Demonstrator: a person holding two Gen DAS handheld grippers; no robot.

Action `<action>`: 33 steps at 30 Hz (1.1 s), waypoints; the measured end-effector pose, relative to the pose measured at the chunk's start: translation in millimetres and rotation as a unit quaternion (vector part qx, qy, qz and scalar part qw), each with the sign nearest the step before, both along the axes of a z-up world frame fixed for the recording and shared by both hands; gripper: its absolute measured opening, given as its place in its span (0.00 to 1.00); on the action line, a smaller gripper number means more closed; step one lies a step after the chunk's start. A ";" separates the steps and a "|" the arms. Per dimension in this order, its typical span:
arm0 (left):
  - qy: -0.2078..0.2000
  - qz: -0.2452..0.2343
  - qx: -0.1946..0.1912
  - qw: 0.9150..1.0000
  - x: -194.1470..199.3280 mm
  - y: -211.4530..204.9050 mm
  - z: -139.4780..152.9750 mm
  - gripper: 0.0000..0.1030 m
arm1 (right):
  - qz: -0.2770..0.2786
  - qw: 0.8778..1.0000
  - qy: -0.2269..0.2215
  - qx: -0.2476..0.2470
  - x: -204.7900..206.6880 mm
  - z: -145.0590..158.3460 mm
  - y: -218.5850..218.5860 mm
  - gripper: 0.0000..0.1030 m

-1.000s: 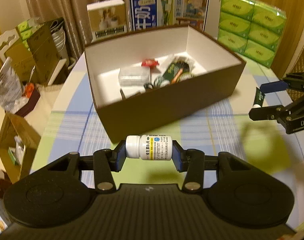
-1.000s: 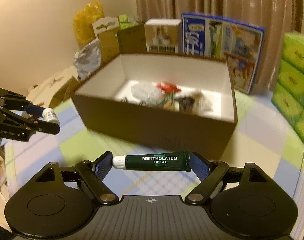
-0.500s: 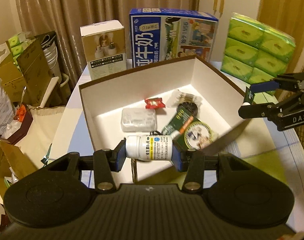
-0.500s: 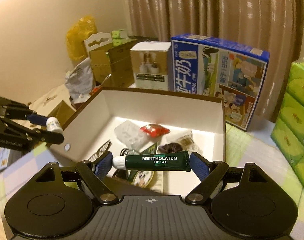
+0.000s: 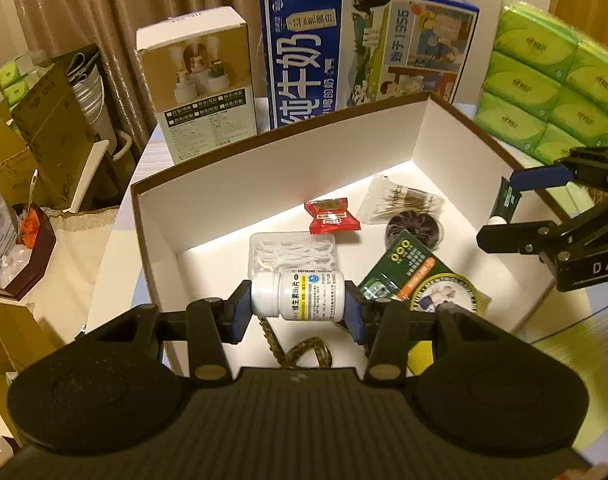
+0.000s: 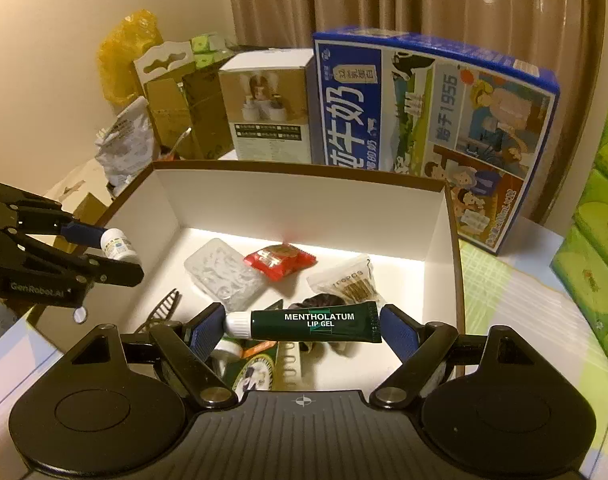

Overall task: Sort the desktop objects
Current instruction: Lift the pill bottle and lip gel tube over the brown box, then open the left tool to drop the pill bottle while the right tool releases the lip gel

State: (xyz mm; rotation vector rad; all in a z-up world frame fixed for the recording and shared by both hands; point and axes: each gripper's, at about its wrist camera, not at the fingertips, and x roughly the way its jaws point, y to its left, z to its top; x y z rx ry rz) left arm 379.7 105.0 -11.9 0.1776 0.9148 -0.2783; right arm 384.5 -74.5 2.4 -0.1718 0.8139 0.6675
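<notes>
My left gripper (image 5: 298, 305) is shut on a white pill bottle (image 5: 298, 295), held sideways over the near left part of the brown box (image 5: 288, 168). It also shows in the right wrist view (image 6: 118, 254) at the box's left wall. My right gripper (image 6: 304, 326) is shut on a dark green Mentholatum lip gel tube (image 6: 315, 323), held sideways over the box's near right part. It also shows in the left wrist view (image 5: 507, 216). The box (image 6: 304, 196) holds a clear floss-pick case (image 5: 294, 250), a red sachet (image 5: 332, 216), a cotton-swab bag (image 5: 399, 200) and a green packet (image 5: 413, 268).
Behind the box stand a blue milk carton (image 5: 363, 48) and a white and gold product box (image 5: 200, 80). Green tissue packs (image 5: 543, 88) are stacked at the right. Cardboard boxes and bags (image 5: 36, 128) crowd the left, off the table.
Both grippers have moved forward and up from in front of the box to above its inside. Each still holds its object.
</notes>
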 end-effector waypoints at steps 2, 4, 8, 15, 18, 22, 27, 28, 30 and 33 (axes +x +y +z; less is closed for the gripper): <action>0.002 -0.003 0.007 1.000 7.8 -0.7 -4.1 0.41 | 0.001 1.000 -0.001 -0.003 5.9 -0.9 3.5 0.79; 0.002 -0.006 0.012 1.000 15.8 -0.9 -7.0 0.41 | 0.002 1.000 0.001 -0.005 12.8 -2.4 7.1 0.79; 0.005 -0.008 0.019 1.000 31.6 -1.5 -11.9 0.41 | 0.000 1.000 0.009 -0.004 27.8 -7.0 15.5 0.79; 0.015 -0.004 0.032 0.999 59.3 -1.8 -25.0 0.41 | -0.001 1.000 0.018 -0.008 50.2 -16.1 31.2 0.79; 0.022 0.006 0.032 0.999 72.4 -1.9 -32.3 0.41 | -0.002 1.000 0.023 -0.010 57.7 -20.8 36.7 0.79; 0.029 0.018 0.033 0.999 84.9 -1.7 -41.7 0.41 | 0.002 0.999 0.029 -0.016 65.6 -27.9 43.3 0.79; 0.038 0.019 0.042 0.998 97.2 -2.7 -52.7 0.41 | 0.003 0.999 0.035 -0.021 72.9 -37.0 46.6 0.79; 0.039 0.021 0.044 0.998 100.1 -2.6 -54.5 0.41 | 0.003 0.999 0.037 -0.022 74.3 -38.6 46.6 0.79; 0.040 0.025 0.044 0.998 104.8 -2.2 -57.5 0.41 | 0.003 0.999 0.038 -0.023 75.4 -40.8 46.2 0.79; 0.040 0.033 0.045 0.998 110.5 -1.8 -60.9 0.41 | 0.003 0.999 0.041 -0.024 77.2 -42.8 45.8 0.79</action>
